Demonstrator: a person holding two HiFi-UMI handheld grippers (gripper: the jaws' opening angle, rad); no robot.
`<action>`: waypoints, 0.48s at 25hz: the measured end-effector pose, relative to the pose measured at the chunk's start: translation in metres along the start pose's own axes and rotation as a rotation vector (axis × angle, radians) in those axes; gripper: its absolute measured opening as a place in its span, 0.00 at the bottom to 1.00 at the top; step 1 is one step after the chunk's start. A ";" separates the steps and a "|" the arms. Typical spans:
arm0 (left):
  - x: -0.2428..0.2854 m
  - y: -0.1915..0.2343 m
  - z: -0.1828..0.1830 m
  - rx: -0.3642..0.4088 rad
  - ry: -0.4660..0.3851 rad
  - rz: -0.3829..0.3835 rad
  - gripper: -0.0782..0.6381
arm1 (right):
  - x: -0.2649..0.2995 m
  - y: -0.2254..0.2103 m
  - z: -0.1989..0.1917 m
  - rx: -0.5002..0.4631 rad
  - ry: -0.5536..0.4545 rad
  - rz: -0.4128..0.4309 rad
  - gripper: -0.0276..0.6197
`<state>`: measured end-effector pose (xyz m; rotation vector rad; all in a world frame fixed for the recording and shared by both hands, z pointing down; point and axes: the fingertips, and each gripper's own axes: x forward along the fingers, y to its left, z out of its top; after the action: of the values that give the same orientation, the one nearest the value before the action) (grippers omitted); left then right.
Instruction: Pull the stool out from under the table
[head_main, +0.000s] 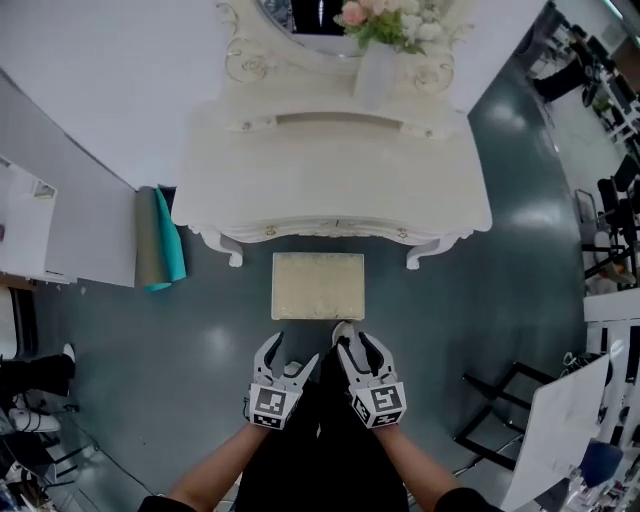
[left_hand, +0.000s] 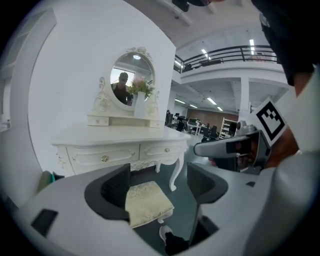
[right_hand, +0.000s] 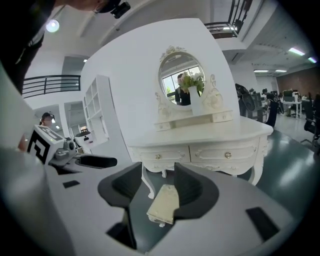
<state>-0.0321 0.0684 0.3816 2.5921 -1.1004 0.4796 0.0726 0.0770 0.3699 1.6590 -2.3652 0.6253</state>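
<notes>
Left hand-held gripper (head_main: 293, 352) and right hand-held gripper (head_main: 354, 344) are side by side, both with jaws wide apart and holding nothing. Stool (head_main: 318, 286) stands on floor (head_main: 200, 340) just ahead of both. White worktop (head_main: 330, 170) is right beyond it.

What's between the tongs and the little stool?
Just bare grey floor and a white shoe tip, in the head view. The left tongs and right tongs sit short of the stool.

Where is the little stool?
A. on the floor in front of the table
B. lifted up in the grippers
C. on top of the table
A: the stool stands on the floor just in front of the table, while the left gripper and right gripper are both open, holding nothing.
</notes>
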 end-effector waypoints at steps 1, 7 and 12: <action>-0.011 0.000 0.012 -0.027 -0.005 0.009 0.62 | -0.004 0.007 0.012 0.010 -0.003 0.000 0.37; -0.053 -0.007 0.083 -0.215 -0.092 0.024 0.43 | -0.026 0.030 0.092 0.004 -0.085 0.040 0.30; -0.074 -0.010 0.137 -0.165 -0.171 -0.016 0.13 | -0.036 0.055 0.158 -0.024 -0.189 0.083 0.09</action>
<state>-0.0475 0.0702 0.2263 2.5307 -1.1205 0.1582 0.0481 0.0538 0.2017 1.6856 -2.5731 0.4700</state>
